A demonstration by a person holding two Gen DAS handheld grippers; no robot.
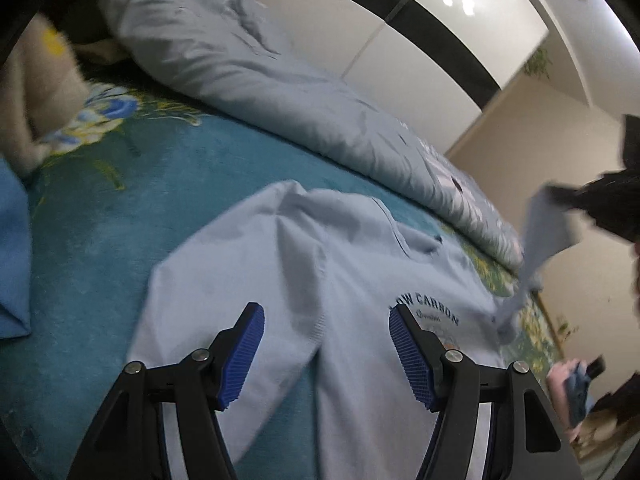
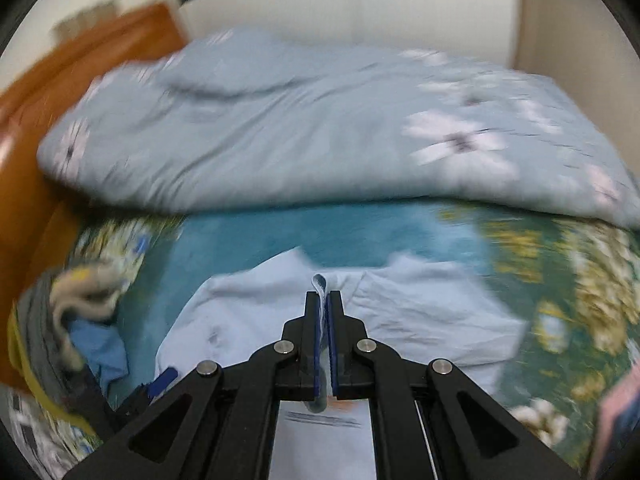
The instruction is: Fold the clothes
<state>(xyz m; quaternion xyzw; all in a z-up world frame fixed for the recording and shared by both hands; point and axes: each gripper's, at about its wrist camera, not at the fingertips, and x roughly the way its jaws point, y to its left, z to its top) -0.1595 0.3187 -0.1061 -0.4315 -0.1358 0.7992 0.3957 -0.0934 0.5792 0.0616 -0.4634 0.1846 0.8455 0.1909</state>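
Note:
A light blue sweatshirt (image 1: 320,264) with a dark "LOW CARBON" print lies spread on the teal bed sheet (image 1: 120,208). My left gripper (image 1: 326,344) hovers open just over its lower part, with nothing between the blue pads (image 1: 244,356). To the right, my right gripper (image 1: 588,200) holds a lifted strip of the sweatshirt's cloth in the air. In the right wrist view the right gripper (image 2: 323,296) is shut on a thin fold of that cloth, above the sweatshirt (image 2: 420,312).
A rumpled grey-blue floral duvet (image 2: 280,140) fills the far side of the bed. A pile of other clothes (image 2: 72,304) and a blue garment (image 1: 12,264) lie at the left. An orange wooden headboard (image 2: 60,80) and white wardrobe doors (image 1: 400,52) border the bed.

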